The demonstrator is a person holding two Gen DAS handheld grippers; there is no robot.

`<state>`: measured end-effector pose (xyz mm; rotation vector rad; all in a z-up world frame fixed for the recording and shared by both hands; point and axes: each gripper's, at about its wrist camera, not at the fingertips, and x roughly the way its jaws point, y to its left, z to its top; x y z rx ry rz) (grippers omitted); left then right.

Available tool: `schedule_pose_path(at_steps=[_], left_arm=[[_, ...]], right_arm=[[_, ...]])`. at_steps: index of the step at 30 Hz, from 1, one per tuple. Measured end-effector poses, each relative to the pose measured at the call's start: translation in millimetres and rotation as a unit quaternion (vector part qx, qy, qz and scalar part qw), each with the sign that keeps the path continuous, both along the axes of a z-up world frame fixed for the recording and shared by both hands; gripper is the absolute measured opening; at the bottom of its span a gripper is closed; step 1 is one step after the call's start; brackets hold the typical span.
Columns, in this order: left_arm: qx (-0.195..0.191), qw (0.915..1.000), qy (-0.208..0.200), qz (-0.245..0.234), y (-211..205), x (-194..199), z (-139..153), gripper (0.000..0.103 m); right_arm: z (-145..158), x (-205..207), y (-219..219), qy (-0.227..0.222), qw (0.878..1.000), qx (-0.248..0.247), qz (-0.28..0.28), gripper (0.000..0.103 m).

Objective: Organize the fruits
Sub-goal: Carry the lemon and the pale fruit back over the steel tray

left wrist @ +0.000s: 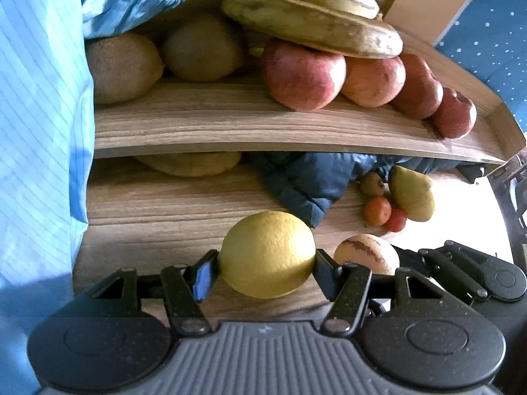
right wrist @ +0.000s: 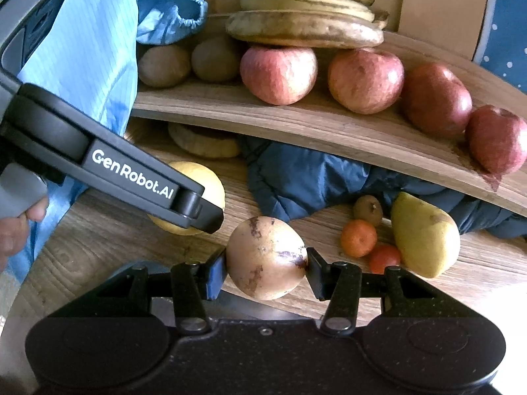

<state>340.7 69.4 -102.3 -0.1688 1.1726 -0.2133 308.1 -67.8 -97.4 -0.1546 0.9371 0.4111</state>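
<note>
Our left claw (left wrist: pixel 266 265) pinches the firm yellow lemon (left wrist: pixel 266 253) across its middle. Our right claw (right wrist: pixel 266 268) pinches a bruised pear (right wrist: pixel 266 256), softer fruit; the shelf (right wrist: pixel 329 125) lies at twelve o'clock.

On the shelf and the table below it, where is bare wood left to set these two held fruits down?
Bare strip along the shelf's front edge, before the apples and kiwis. Bare table between the blue sleeve and the dark jacket. Crowded: the small fruits by the pear.
</note>
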Motion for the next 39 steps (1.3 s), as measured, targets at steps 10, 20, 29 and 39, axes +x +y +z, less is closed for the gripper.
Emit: schedule_pose_path(at_steps=[10, 20, 29, 39], left_arm=[[-0.007, 0.9999, -0.005, -0.006, -6, -27, 14, 0.065], [-0.012, 0.9999, 0.002, -0.001, -16, -58, 12, 0.065], [-0.012, 0.9998, 0.007, 0.018, -22, -86, 11, 0.064], [-0.008, 0.9990, 0.019, 0.041, -21, -118, 4, 0.064]], right_arm=[[12, -21, -13, -0.012, 1.000, 0.002, -0.009, 0.052], [16, -52, -26, -0.011, 1.000, 0.002, -0.007, 0.052], [18, -78, -36, -0.005, 1.000, 0.003, 0.006, 0.052], [12, -104, -41, 0.009, 1.000, 0.004, 0.025, 0.052]])
